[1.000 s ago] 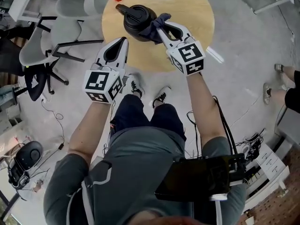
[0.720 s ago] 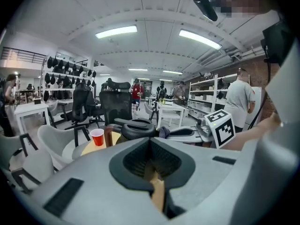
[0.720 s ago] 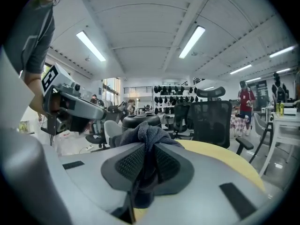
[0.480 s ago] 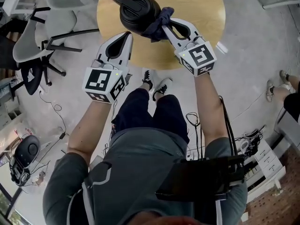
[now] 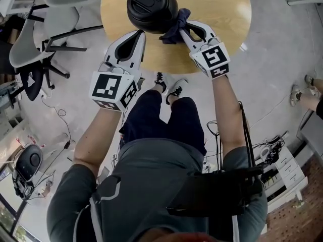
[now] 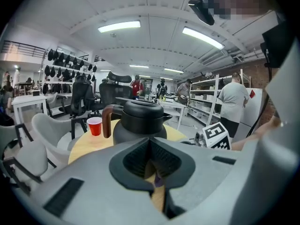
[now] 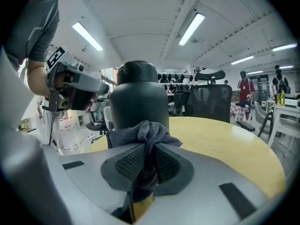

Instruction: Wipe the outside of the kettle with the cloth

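A black kettle (image 5: 150,6) with a brown-edged handle stands on the round wooden table (image 5: 222,9). My right gripper (image 5: 180,28) is shut on a dark blue cloth (image 5: 175,26), and the cloth presses against the kettle's near right side. The right gripper view shows the cloth (image 7: 149,130) bunched between the jaws of that gripper (image 7: 147,144), right in front of the kettle (image 7: 138,97). My left gripper (image 5: 140,33) hovers at the table's near edge, just short of the kettle. Its jaws are shut on nothing, and the left gripper view looks past them (image 6: 150,139) at the kettle (image 6: 138,123).
A red cup (image 6: 94,125) stands on the table beyond the kettle's handle. Office chairs (image 5: 30,44) stand on the floor to the left of the table. My legs and shoes are under the table's near edge. People and shelving are far off.
The right gripper has slid the cloth a little round the kettle's right side toward me. The left gripper has come slightly nearer the kettle. My head view has shifted.
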